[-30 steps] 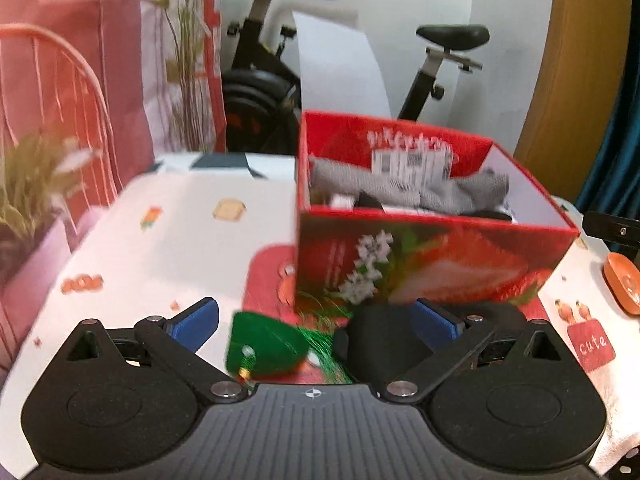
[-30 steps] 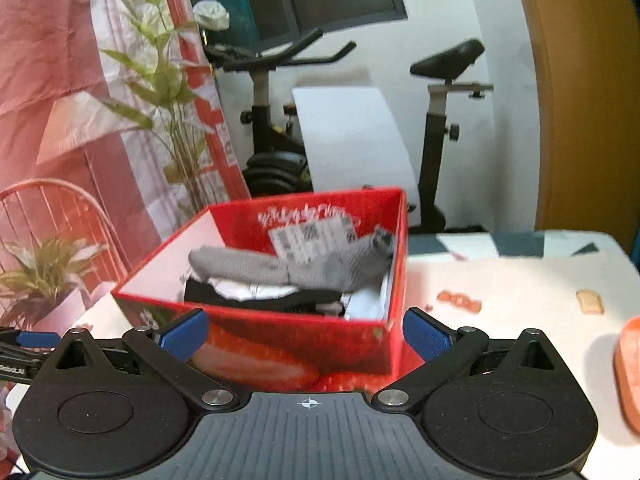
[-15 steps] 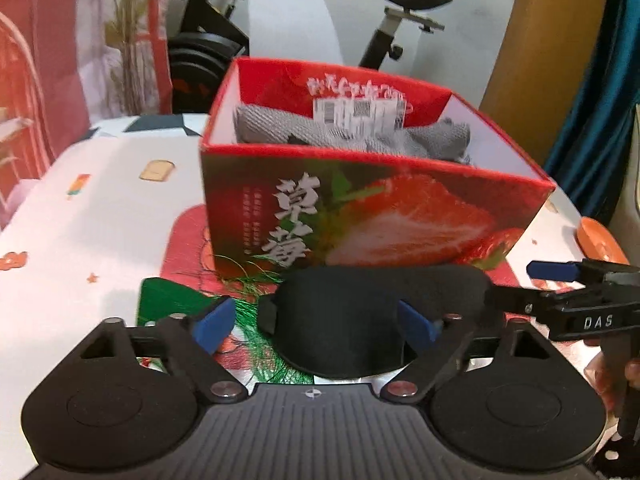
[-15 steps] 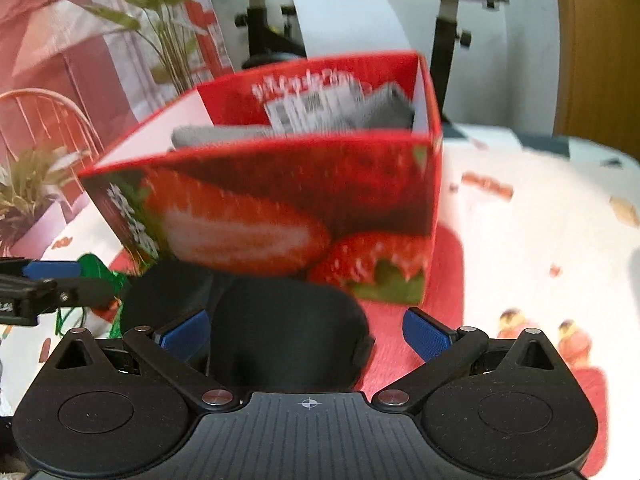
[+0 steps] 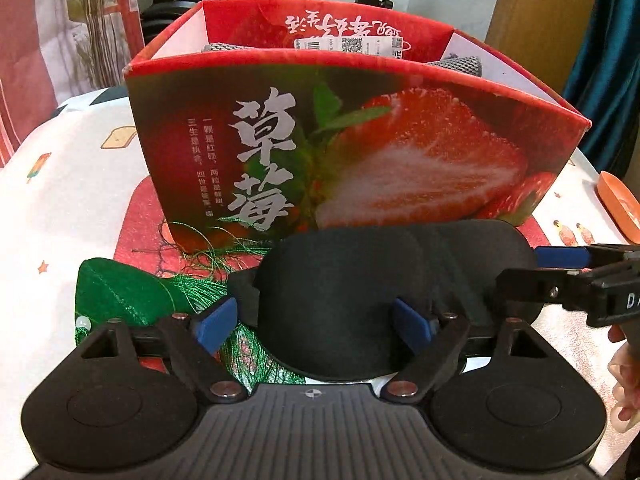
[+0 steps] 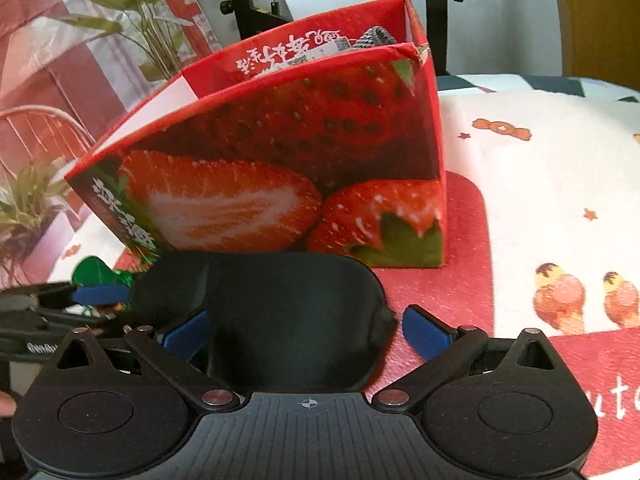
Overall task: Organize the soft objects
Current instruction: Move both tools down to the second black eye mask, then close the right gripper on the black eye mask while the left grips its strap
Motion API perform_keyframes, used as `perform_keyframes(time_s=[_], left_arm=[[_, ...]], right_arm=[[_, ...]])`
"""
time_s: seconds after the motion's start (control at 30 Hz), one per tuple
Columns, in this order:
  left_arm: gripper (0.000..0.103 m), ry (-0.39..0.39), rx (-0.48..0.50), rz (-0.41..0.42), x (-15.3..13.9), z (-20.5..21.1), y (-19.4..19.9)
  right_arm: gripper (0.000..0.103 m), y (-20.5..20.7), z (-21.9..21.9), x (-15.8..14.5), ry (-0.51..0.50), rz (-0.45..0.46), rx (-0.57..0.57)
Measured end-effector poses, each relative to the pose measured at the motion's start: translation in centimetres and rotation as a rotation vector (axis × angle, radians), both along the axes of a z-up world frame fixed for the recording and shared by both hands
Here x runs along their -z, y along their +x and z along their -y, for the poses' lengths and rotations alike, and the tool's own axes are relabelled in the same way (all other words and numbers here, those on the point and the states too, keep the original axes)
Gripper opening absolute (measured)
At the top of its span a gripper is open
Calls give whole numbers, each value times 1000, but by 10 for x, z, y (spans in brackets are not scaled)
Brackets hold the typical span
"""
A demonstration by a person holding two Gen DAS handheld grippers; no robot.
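A black padded eye mask [image 5: 360, 280] lies on the table in front of a red strawberry-print box [image 5: 360, 144]. My left gripper [image 5: 316, 322] is open with its blue fingers either side of the mask's left half. My right gripper [image 6: 304, 330] is open around the mask's right end [image 6: 280, 304]. Grey socks [image 5: 456, 65] and a labelled item sit inside the box. A green tasselled pouch [image 5: 120, 292] lies left of the mask. The right gripper shows at the right edge of the left wrist view [image 5: 560, 264].
The box [image 6: 280, 160] stands on a red mat [image 6: 448, 280] on a white patterned tablecloth. An orange dish [image 5: 620, 204] lies at the right table edge. Plants, a chair and an exercise bike stand behind the table.
Both grippers have dropped lower and moved closer to the eye mask, so its ends now sit between their open fingers. The box looms larger in both views.
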State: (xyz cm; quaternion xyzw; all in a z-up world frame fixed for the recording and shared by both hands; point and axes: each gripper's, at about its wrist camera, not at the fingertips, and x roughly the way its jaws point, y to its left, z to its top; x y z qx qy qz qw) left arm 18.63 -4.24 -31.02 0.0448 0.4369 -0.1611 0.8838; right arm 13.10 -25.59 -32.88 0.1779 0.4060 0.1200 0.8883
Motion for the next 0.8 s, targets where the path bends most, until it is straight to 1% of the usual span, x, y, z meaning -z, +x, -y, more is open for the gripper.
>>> perform_keyframes(time_s=[0.03, 0.1, 0.13, 0.2, 0.23, 0.27, 0.3, 0.33, 0.37, 0.43, 0.57, 0.7, 0.8], left_arm=[[89, 0, -1, -1, 1, 0, 0], [90, -6, -6, -4, 3, -2, -1], [91, -12, -12, -9, 3, -3, -2], [91, -27, -22, -18, 5, -5, 2], [91, -29, -23, -18, 5, -5, 3], [91, -28, -22, -17, 5, -5, 2], [91, -26, -22, -16, 5, -5, 2], [91, -25, -22, -15, 6, -5, 2], [91, -25, -23, -15, 6, -5, 1], [91, -25, -24, -12, 6, -4, 0], [91, -28, -25, -13, 4, -4, 0], [90, -51, -28, -21, 4, -8, 0], [86, -99, -37, -33, 3, -17, 1]], right_arm=[[98, 2, 0, -1, 14, -3, -1], [91, 3, 0, -3, 43, -8, 2], [90, 3, 0, -4, 49, -8, 2], [83, 1, 0, -7, 52, -2, 5], [81, 1, 1, -9, 52, 6, 8], [76, 0, 2, -12, 51, 15, 13], [68, -1, 2, -15, 54, 21, 13], [64, -1, 3, -17, 56, 26, 12], [56, -2, 4, -19, 55, 32, 12], [50, -3, 5, -22, 54, 40, 8], [27, -3, -1, -24, 12, 41, -24], [25, -4, -6, -22, -20, 45, -34], [25, -3, -4, -19, -23, 35, -28]])
